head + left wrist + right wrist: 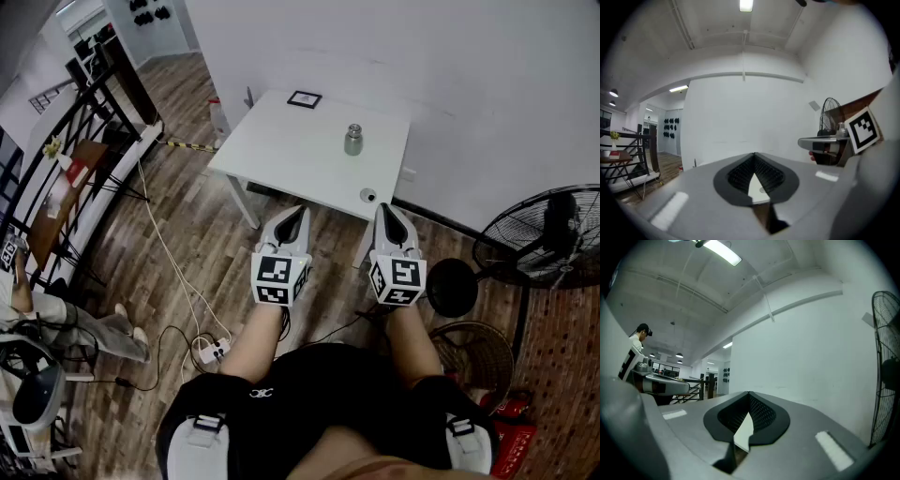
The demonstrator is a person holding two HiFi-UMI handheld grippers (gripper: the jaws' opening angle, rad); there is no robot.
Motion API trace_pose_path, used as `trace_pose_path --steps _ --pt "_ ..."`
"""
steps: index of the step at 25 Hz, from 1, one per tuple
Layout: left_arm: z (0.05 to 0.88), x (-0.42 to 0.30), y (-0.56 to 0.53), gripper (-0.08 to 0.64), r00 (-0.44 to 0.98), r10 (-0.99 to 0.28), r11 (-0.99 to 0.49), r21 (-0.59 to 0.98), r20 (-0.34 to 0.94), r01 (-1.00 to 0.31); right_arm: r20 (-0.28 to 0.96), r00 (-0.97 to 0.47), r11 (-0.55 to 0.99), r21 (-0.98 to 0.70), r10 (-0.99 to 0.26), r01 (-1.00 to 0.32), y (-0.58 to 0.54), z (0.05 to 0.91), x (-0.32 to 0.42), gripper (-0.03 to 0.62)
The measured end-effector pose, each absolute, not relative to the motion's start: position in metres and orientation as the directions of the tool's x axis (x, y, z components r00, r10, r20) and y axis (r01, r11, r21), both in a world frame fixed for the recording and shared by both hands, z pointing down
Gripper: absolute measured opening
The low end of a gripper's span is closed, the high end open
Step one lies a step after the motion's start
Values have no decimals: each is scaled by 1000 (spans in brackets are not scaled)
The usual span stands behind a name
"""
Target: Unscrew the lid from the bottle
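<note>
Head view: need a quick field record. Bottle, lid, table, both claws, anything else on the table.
bottle: metal, upright on the table, far right part
lid: appears still on the bottle
table: white, against the wall
left claw: shut, empty, short of the table's near edge
right claw: shut, empty, near the table's near right corner
also on table: black-framed card at far edge; small round object by near right corner
contact: neither claw touches the bottle

Plain white wall (487, 84), wood floor (178, 234)
White table (281, 150) top center, black fan (548, 239) right edge, railing (66, 131) upper left.
</note>
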State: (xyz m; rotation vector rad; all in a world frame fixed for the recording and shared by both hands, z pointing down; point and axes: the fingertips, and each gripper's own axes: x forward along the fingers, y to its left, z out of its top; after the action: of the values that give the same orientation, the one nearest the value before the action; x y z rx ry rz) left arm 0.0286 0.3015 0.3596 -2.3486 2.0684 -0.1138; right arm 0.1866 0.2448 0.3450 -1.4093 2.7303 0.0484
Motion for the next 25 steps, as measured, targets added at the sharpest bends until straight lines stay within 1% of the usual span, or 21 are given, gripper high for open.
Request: trace_pose_path --steps 17,25 --pt "359 67 283 54 115 -992 -118 -66 45 -991 -94 -584 587 -16 -807 -809 226 342 224 2" --pt "356 64 256 54 125 -992 -127 -69 30 -990 -108 -587 592 -15 -802 -806 201 342 213 2"
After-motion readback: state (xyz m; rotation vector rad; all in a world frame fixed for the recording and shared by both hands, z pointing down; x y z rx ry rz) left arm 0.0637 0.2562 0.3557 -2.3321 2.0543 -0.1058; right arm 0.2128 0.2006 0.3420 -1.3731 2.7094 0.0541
